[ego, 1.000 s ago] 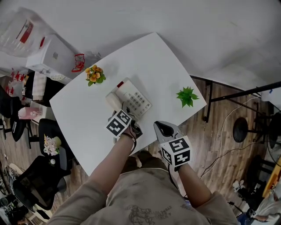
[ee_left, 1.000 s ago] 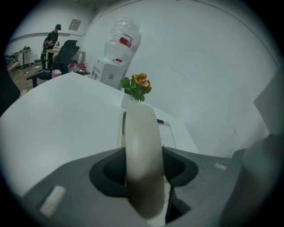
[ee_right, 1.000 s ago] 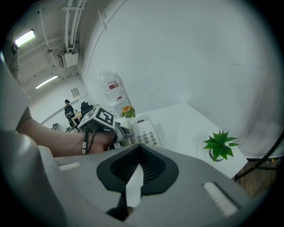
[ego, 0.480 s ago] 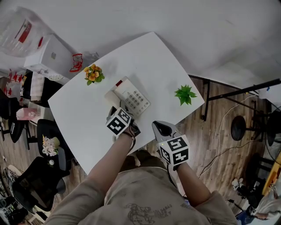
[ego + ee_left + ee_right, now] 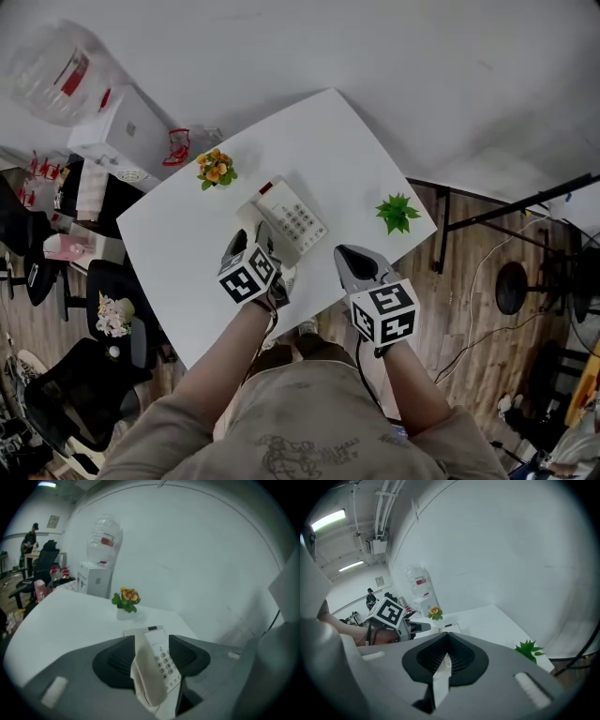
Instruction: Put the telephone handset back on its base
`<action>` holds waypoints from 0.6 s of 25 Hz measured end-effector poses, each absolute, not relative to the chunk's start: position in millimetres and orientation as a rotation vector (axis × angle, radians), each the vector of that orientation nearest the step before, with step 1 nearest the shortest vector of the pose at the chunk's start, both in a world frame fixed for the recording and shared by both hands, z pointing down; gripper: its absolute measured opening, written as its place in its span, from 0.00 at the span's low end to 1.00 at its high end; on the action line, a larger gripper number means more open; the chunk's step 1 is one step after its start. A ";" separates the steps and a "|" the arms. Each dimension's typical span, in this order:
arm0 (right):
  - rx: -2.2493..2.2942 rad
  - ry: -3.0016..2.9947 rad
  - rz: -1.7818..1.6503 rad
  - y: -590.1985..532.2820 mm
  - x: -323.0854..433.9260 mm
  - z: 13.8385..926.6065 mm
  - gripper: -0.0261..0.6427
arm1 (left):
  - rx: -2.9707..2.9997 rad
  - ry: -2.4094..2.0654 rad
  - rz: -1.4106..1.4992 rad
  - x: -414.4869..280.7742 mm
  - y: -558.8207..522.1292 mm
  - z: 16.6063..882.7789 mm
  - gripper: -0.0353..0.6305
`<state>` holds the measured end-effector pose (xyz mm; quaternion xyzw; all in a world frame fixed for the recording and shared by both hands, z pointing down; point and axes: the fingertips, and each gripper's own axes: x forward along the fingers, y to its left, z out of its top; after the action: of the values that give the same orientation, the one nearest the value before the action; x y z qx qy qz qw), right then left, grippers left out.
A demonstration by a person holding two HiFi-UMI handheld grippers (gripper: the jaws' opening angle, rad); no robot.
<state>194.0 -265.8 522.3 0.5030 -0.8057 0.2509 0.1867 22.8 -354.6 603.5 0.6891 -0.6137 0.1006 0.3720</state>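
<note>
Head view: I'm looking steeply down on a white table. A cream phone base w/ keypad sits near the middle. A small pot of orange flowers is toward the far left, and a green plant is at the right corner. My left gripper hangs at the base's near-left corner. My right gripper is over the table's near edge, to the right of the base and apart from it.

Left gripper view: the jaws are clamped on the cream handset, which stands up btwn the dark pads, off its cradle. The base's keypad shows just behind it and the orange flowers further back. A water bottle on a dispenser stands by the wall.

Right gripper view: the jaws are pressed together w/ nothing held, only a thin pale slit btwn them. Beyond them I see the left gripper's marker cube at left, the base past it, and the green plant at right.
</note>
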 end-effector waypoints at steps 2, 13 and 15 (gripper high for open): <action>1.446 -2.299 0.663 -272.9 195.4 502.8 0.08 | 1.899 -1.585 0.258 21.4 -356.4 569.4 0.39; 1.519 -2.501 0.355 -272.1 172.8 378.3 0.08 | 2.401 -1.545 0.185 6.2 -322.4 428.2 0.32; 1.523 -2.533 0.299 -265.2 165.8 359.0 0.08 | 2.453 -1.544 0.174 -0.4 -312.3 409.6 0.29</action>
<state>165.8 -265.2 359.0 0.5108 -0.8496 0.1003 0.0852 -0.4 -312.3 409.6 0.8388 -0.5280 0.0596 0.1188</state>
